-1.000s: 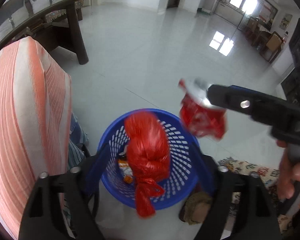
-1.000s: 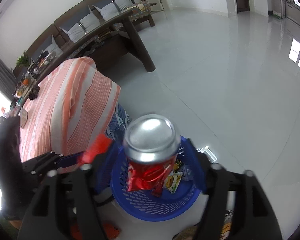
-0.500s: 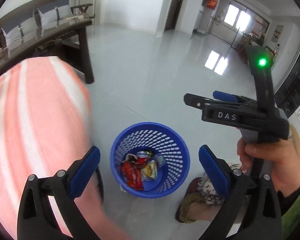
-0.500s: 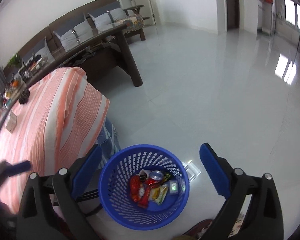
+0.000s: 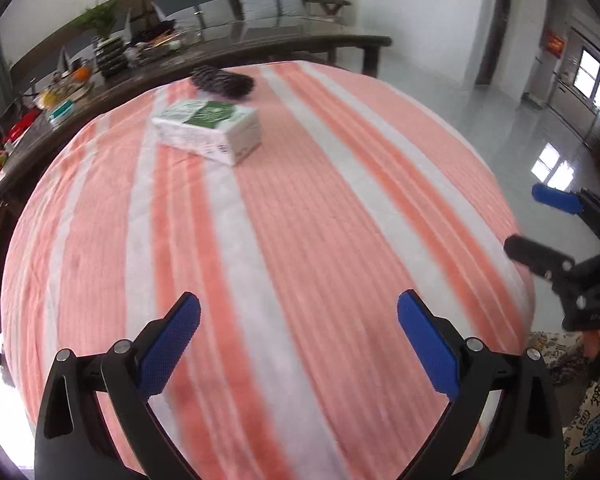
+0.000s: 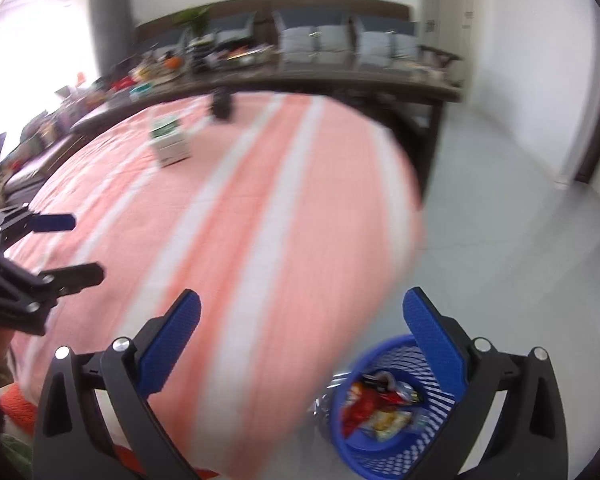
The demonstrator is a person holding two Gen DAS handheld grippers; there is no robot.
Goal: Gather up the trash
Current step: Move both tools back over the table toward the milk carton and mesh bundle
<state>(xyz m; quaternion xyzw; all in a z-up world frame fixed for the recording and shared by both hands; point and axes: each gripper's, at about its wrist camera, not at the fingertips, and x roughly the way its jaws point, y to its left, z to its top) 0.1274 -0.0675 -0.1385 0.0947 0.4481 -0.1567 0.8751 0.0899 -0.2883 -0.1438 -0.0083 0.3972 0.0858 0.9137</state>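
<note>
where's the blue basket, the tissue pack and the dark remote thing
blue basket [image 6: 396, 454], right wrist view, on its near mesh wall
tissue pack [image 5: 208, 130], left wrist view, on its top face
dark remote-like object [image 5: 222, 81], left wrist view, on its middle

bright daylight, window [image 6: 28, 32] blown out at left, heavy motion blur, fisheye warp w/ dark corners.

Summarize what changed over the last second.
Both hand-held grippers, left and right, let go of the red bag and can into the blue basket, then swung up toward the striped table, jaws open and empty. Basket stays on the floor beside the table.
</note>
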